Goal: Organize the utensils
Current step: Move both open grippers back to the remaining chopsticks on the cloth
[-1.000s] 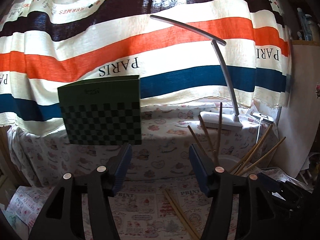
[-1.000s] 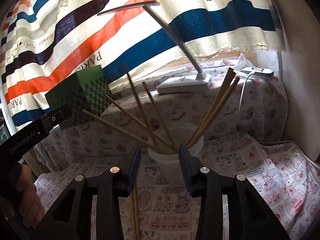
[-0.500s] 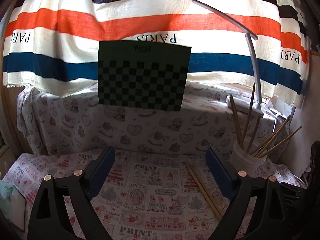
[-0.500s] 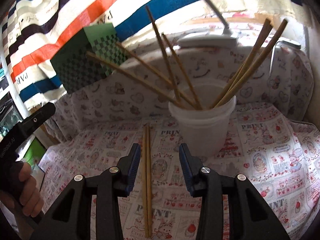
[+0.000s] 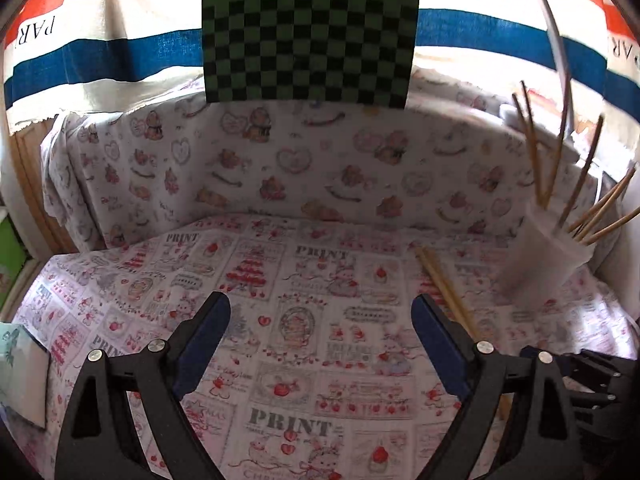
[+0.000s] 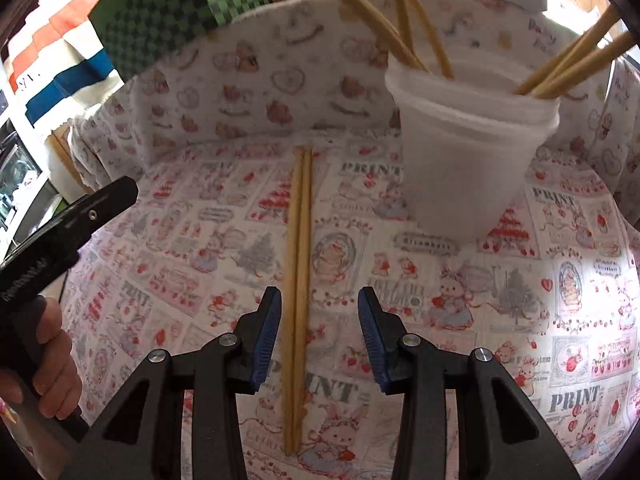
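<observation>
Straddling the pair of pale wooden chopsticks (image 6: 297,264), the right gripper (image 6: 319,334) has its jaws released, touching nothing; the sticks lie on the print-covered counter (image 6: 520,280), nearer the left jaw, long axis running straight ahead. Beyond, right, stands the translucent white plastic cup (image 6: 468,152) holding more sticks. The left gripper (image 5: 320,344), jaws wide and empty, has the pair off to its right.

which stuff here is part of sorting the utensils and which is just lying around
Part of the job:
- pair of loose chopsticks on the cloth
- white cup holding more chopsticks
- right hand-held gripper, open over the pair

Just lying about:
- green checkered box
- striped curtain
- lamp arm
</observation>
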Tool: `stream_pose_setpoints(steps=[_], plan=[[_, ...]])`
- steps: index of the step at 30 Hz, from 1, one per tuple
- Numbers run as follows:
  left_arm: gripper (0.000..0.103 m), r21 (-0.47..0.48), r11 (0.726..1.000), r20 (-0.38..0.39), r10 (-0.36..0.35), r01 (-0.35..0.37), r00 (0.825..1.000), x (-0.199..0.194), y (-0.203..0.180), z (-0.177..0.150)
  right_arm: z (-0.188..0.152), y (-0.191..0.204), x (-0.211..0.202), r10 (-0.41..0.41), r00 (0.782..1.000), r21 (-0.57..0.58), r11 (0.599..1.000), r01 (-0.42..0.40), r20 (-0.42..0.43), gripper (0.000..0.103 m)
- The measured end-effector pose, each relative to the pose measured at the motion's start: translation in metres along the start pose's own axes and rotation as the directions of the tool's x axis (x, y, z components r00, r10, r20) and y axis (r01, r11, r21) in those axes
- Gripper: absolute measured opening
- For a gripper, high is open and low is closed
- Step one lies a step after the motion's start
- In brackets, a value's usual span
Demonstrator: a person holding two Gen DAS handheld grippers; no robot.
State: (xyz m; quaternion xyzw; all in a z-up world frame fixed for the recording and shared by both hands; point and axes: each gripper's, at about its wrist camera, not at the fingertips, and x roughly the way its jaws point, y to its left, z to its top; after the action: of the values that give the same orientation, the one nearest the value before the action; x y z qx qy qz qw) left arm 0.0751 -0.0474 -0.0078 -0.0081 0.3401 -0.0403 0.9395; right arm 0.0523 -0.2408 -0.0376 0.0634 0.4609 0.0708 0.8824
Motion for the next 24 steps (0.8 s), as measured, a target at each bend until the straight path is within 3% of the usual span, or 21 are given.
stream_pose_setpoints(steps=[4, 6, 15, 18, 21, 23, 24], plan=[[0.091, -0.005, 1.0, 0.009, 0.006, -0.006, 1.0, 0.008, 0.001, -0.004, -0.002, 0.003, 0.005, -0.023, 1.0, -0.047, 0.999, 0.023, -0.007, 0.04], [0.091, 0.001, 0.999, 0.021, 0.042, -0.042, 0.999, 0.01, 0.002, -0.005, -0.002, 0.003, 0.006, -0.026, 1.0, -0.047, 0.999, 0.025, -0.007, 0.039], [0.091, -0.057, 0.997, 0.0, 0.053, -0.053, 0.999, 0.007, 0.017, 0.0, -0.005, 0.019, 0.009, -0.148, 0.989, -0.131, 0.98, 0.15, 0.029, 0.039], [0.091, -0.058, 0.995, -0.01, 0.082, -0.083, 0.997, 0.008, 0.02, 0.001, -0.007, 0.02, 0.009, -0.175, 0.984, -0.145, 0.973, 0.178, 0.029, 0.032], [0.091, -0.016, 0.986, 0.037, 0.169, -0.168, 0.985, 0.003, 0.019, 0.005, -0.007, 0.018, 0.009, -0.169, 0.985, -0.125, 0.977, 0.17, 0.021, 0.029], [0.091, -0.017, 0.981, 0.054, 0.192, -0.192, 0.98, -0.001, 0.023, 0.007, -0.007, 0.018, 0.008, -0.143, 0.99, -0.111, 0.984, 0.143, 0.009, 0.015], [0.091, -0.031, 0.983, 0.039, 0.183, -0.182, 0.982, -0.002, 0.026, 0.008, -0.008, 0.019, 0.008, -0.133, 0.991, -0.109, 0.985, 0.132, 0.004, 0.014]])
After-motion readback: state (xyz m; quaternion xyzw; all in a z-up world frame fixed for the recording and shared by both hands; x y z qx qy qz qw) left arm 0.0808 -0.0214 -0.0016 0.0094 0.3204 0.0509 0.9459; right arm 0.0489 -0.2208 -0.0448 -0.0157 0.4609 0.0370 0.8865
